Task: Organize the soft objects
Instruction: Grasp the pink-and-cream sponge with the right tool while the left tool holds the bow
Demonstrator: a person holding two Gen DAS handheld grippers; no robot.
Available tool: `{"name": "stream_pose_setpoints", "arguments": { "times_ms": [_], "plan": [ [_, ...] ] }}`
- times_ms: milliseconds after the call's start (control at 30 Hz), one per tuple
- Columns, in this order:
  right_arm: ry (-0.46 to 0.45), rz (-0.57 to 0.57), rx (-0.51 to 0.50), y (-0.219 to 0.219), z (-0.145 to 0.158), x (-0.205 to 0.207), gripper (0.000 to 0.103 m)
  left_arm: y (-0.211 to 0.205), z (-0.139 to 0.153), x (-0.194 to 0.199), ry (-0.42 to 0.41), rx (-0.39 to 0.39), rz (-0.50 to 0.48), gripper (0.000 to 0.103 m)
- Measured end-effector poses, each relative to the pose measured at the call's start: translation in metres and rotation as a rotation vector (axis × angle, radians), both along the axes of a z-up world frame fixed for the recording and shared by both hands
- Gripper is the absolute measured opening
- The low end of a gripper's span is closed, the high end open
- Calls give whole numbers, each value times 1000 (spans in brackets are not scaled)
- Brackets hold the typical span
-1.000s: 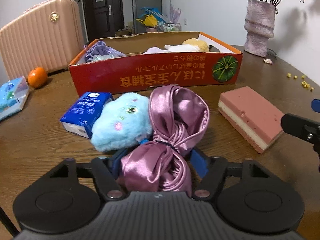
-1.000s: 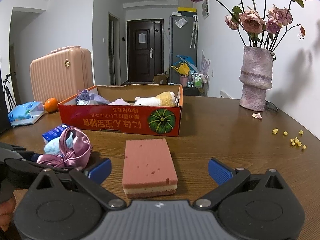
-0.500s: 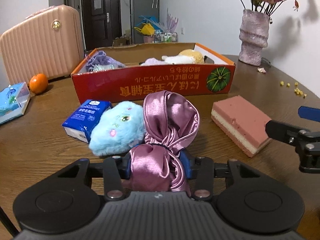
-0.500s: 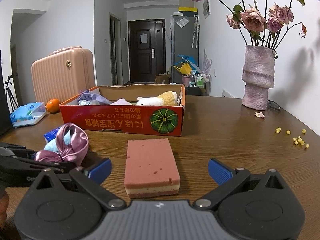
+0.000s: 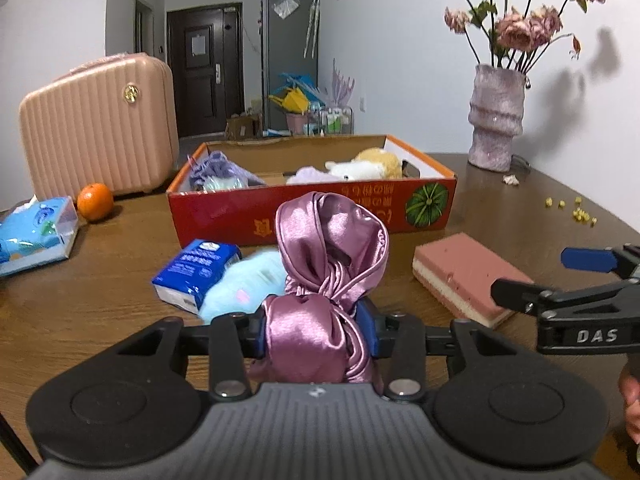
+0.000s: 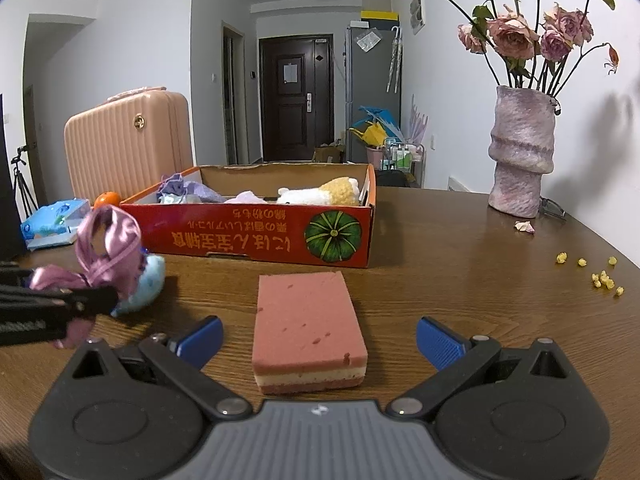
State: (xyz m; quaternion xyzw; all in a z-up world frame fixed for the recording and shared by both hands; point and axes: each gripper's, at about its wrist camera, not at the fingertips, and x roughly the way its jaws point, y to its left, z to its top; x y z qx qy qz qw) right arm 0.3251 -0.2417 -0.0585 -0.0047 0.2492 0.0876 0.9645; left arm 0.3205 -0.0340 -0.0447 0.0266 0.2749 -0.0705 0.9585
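A purple satin bundle [image 5: 332,248] is between the blue pads of my left gripper [image 5: 316,330], whose jaws are closing and press on its lower half; it hangs above the table. In the right wrist view the same bundle [image 6: 108,240] shows at the left. Behind it lie a light blue plush [image 5: 248,280] and a blue tissue pack [image 5: 196,272]. My right gripper [image 6: 318,338] stands open, with a pink sponge [image 6: 308,312] on the table between and ahead of its fingers. The red cardboard box [image 5: 312,216] beyond holds a white and yellow plush [image 5: 368,166] and a lilac cloth [image 5: 216,172].
A pink suitcase [image 5: 100,128], an orange [image 5: 95,202] and a blue tissue box [image 5: 32,236] stand at the left. A vase of dried roses [image 5: 496,120] is at the back right, with yellow crumbs [image 5: 576,210] scattered on the brown table near it.
My left gripper's jaws have closed on the satin bundle and raised it off the table, away from the blue plush. The right gripper and the sponge have stayed put.
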Motion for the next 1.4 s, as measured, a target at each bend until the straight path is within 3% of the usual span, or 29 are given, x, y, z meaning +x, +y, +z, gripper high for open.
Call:
{"name": "stream_pose_setpoints", "arguments": {
  "times_ms": [500,1400],
  "plan": [
    [62,16,-55,15,-11,23,103,17,17,-18,-86,-41,26,42],
    [173,33,-51,23,-27,74,102,23,20,-22,-104,-48,38,42]
  ]
}}
